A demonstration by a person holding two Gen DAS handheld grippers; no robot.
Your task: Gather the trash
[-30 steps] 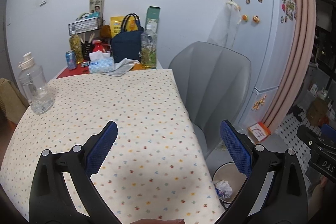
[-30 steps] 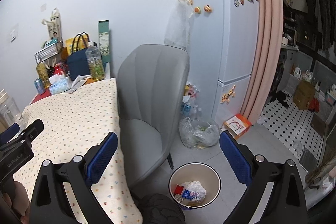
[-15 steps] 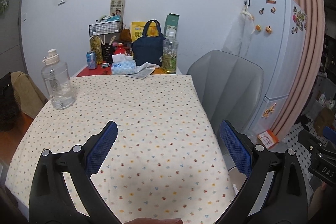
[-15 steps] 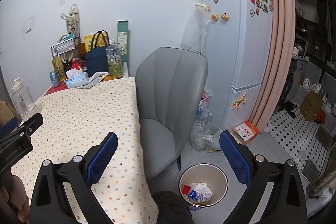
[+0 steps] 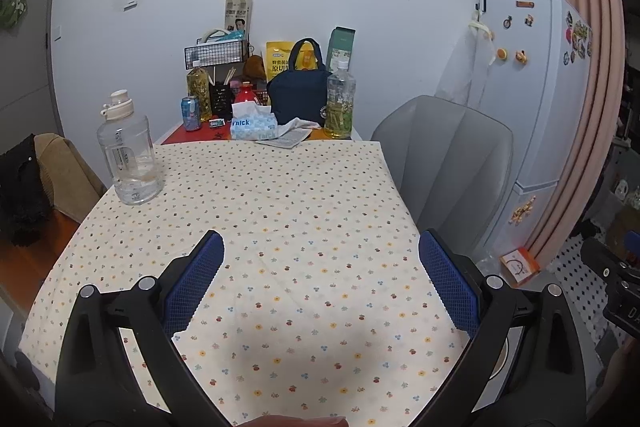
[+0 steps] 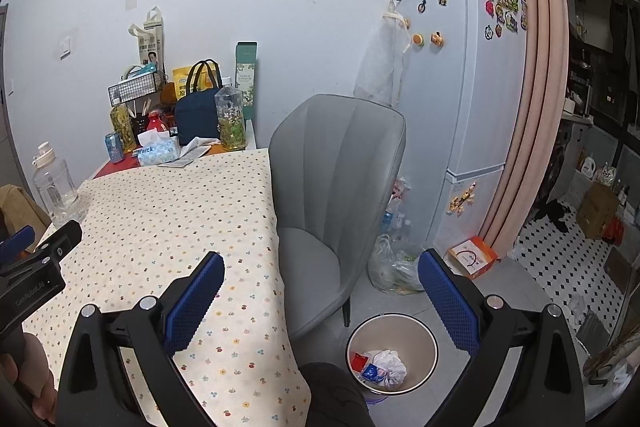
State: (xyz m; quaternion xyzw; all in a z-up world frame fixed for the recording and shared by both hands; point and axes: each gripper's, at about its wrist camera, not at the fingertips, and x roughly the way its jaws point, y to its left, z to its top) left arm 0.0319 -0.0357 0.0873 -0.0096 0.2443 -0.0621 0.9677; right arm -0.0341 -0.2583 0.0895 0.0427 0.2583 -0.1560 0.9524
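Note:
My left gripper point(image 5: 320, 279) is open and empty above the near part of the table with the dotted cloth point(image 5: 260, 211). My right gripper point(image 6: 320, 287) is open and empty, over the table's right edge and the grey chair point(image 6: 340, 187). A round bin point(image 6: 392, 351) stands on the floor below the right gripper. It holds crumpled white paper and red and blue wrappers point(image 6: 378, 367). The left gripper also shows in the right wrist view at the left edge point(image 6: 32, 259).
A clear water jug point(image 5: 128, 155) stands at the table's left. The far end holds a tissue box point(image 5: 254, 127), a can point(image 5: 191, 113), bottles point(image 5: 340, 103), a navy bag point(image 5: 298, 95). A fridge point(image 6: 460, 115), plastic bag point(image 6: 394, 267) and orange box point(image 6: 472, 257) are on the right.
Both grippers have risen and tilted up, so the table and wall sit lower and further right in view. Both stay open and empty.

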